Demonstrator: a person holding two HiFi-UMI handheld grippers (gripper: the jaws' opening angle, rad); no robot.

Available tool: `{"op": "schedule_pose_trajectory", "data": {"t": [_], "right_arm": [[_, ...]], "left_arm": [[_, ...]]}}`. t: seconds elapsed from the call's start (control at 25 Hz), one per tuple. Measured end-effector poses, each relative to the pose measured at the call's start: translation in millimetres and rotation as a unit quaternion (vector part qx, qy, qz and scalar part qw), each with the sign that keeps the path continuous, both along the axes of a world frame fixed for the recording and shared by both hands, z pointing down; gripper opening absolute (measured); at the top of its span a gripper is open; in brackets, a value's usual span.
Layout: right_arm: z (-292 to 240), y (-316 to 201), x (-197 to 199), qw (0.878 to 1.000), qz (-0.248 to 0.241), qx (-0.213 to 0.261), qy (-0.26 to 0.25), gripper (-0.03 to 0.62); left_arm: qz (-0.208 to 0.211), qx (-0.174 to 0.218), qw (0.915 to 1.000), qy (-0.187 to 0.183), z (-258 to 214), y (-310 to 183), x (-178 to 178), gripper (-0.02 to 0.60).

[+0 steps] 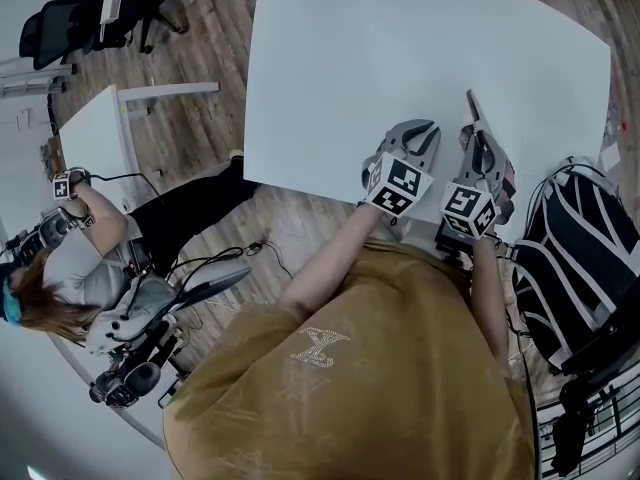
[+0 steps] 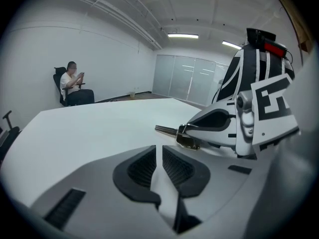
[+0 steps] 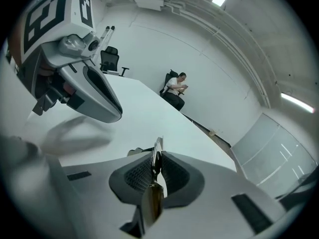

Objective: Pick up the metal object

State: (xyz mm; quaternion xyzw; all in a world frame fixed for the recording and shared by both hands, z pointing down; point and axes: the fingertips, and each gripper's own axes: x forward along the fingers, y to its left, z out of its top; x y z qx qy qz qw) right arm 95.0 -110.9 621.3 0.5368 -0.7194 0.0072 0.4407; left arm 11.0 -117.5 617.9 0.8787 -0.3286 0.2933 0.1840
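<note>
The right gripper (image 3: 156,158) is being clenched on the metal object (image 3: 151,203), a thin utensil caught edge-on by the table's (image 1: 400,48) near right edge. The left gripper (image 2: 162,153) is being held closed and empty beside it. The object is being judged light, stiff and slippery, so a grip across its flat faces at mid-length is being favoured.
</note>
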Motion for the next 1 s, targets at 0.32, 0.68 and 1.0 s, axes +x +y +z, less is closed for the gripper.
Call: {"op": "schedule_pose_trajectory", "data": {"t": [0.32, 0.68, 1.0], "right_arm": [[-7.7, -1.6, 6.8, 1.000, 0.009, 0.008, -0.002, 0.009], [-25.3, -5.4, 18.9, 0.999, 0.025, 0.023, -0.018, 0.009], [-52.7, -2.0, 25.1, 0.997, 0.042, 0.046, -0.051, 0.009]], "left_arm": [[0.000, -0.003, 1.0000, 0.001, 0.5, -1.5, -0.5, 0.042], [-0.012, 0.008, 0.9999, 0.002, -7.2, -8.4, -2.9, 0.041], [-0.024, 0.032, 0.9992, 0.006, -25.1, -9.3, -2.7, 0.041]]}}
